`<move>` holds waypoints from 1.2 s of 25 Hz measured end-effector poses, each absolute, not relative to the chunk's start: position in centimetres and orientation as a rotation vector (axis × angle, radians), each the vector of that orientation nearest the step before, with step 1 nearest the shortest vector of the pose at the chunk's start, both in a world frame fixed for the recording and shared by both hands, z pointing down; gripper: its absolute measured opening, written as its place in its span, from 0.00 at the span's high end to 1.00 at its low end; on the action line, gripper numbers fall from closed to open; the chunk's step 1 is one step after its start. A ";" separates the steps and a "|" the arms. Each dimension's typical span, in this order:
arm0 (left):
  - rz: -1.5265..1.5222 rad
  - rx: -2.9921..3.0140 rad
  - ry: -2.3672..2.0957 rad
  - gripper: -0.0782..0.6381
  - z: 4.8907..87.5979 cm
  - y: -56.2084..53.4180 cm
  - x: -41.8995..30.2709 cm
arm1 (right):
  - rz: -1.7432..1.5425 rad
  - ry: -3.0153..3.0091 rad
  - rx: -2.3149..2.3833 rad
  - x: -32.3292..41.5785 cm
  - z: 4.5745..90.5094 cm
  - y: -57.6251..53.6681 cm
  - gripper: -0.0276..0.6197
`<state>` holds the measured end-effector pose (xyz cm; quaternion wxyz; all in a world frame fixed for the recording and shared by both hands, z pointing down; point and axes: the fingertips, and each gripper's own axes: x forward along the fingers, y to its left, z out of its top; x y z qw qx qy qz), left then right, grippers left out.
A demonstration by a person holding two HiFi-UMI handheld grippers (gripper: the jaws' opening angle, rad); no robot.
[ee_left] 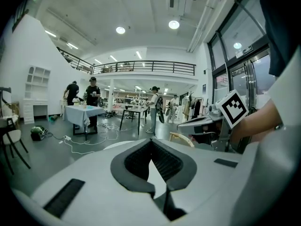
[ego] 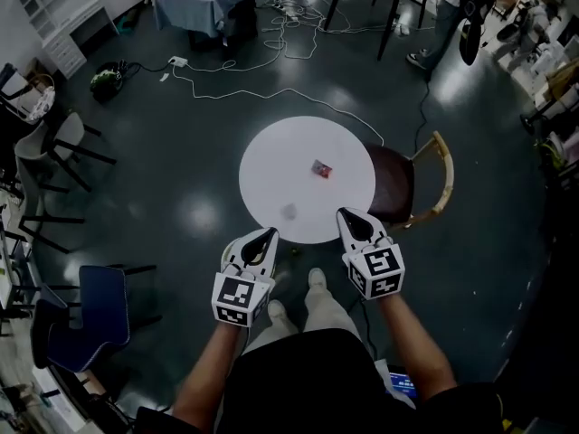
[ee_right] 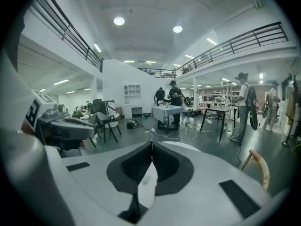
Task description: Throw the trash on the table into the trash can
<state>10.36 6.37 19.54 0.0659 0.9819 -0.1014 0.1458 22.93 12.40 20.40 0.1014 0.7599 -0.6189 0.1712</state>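
While both grippers hung at the near side of the round white table (ego: 271, 165), a small wrapper (ego: 321, 168) lay on the tabletop a little right of its middle, well apart from either gripper. Its long axis seemed to run from upper left to lower right in the head view, but it was too small to tell one end from the other. It looked flat and slightly crumpled, reddish with a grey or silvery part. Any print on it was too small to read. Nearer the person, a faint greyish patch (ego: 289, 212) showed on the tabletop between the wrapper and the near rim. Whether it was another scrap or only a mark could not be told.

The left gripper (ego: 270, 234) had its jaws pressed together with nothing between them, and its dark pads (ee_left: 136, 161) met at the tips in its own view. In the head view its tips showed against the table's near-left rim. The right gripper (ego: 345, 214) was likewise closed and empty, its pads (ee_right: 136, 164) meeting at the tips, which showed against the near-right part of the table. Both pointed away from the person, toward the table. Each carried a cube with black-and-white square markers, which bore patterns only and no letters.

A chair (ego: 412, 183) with a dark maroon seat and a curved wooden back stood just beside the table's right edge. A blue chair (ego: 101, 301) stood well apart at the lower left, and a white cable (ego: 271, 93) trailed across the dark floor beyond the table.
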 end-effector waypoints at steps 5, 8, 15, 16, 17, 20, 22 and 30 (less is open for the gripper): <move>0.471 2.920 -0.338 0.88 21.9 5.6 13.4 | 0.568 -1.835 2.158 26.4 23.8 10.8 0.93; 0.489 2.856 -0.368 0.88 23.4 4.8 14.7 | 0.597 -1.840 2.097 28.1 26.0 9.5 0.93; 0.499 2.777 -0.452 0.88 26.9 2.3 16.9 | 0.677 -1.840 2.002 30.8 31.3 6.8 0.93; 0.499 2.769 -0.460 0.88 27.3 1.9 17.1 | 0.684 -1.834 1.991 31.0 32.0 6.4 0.93; 0.499 2.762 -0.469 0.88 27.8 1.6 17.2 | 0.691 -1.831 1.979 31.3 32.8 6.1 0.93; 0.512 2.736 -0.492 0.88 29.5 0.7 17.5 | 0.711 -1.835 1.930 31.9 34.9 5.1 0.93; 0.522 2.714 -0.509 0.88 30.8 0.3 17.8 | 0.723 -1.838 1.897 32.5 36.4 4.4 0.93; 0.546 2.652 -0.543 0.88 36.2 -0.3 19.6 | 0.731 -1.827 1.821 35.4 42.3 1.1 0.92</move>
